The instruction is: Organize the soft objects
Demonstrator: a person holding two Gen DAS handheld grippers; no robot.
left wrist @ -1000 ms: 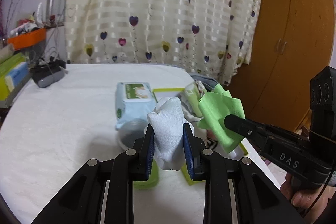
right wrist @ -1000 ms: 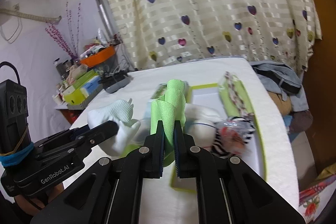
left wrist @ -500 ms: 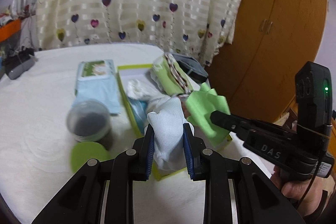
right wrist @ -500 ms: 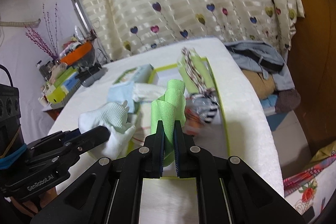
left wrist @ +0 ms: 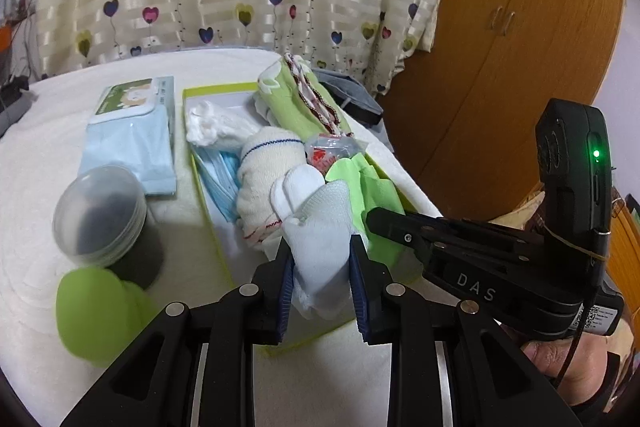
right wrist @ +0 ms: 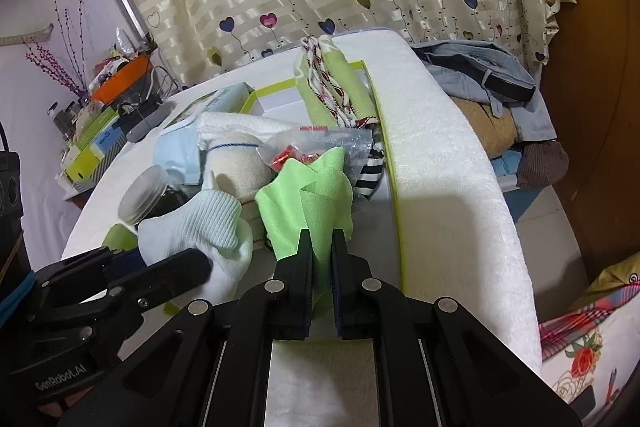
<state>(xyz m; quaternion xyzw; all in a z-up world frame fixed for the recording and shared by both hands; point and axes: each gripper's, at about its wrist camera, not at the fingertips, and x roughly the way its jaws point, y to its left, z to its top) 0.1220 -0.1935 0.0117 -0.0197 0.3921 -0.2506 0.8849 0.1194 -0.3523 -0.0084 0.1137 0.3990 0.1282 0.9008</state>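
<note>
Since a second ago both grippers have come down and forward over the green-rimmed tray [left wrist: 208, 215], which now fills the middle of each view instead of lying farther off. The left gripper [left wrist: 320, 267] is closed partway on a white sock [left wrist: 320, 227], its blue pads pressing the sock's sides, just above the near end of the tray. Just beside it, the right gripper [right wrist: 322, 255] is closed tight on a folded green cloth [right wrist: 308, 199] that stands up between its pads. In the tray lie a cream rolled sock [left wrist: 268, 163], blue masks [left wrist: 220, 175] and a green striped bundle [left wrist: 296, 99]. On the white-covered worktop [left wrist: 48, 147] left of the tray sit a wipes pack [left wrist: 132, 131] and a lidded jar [left wrist: 100, 215].
</note>
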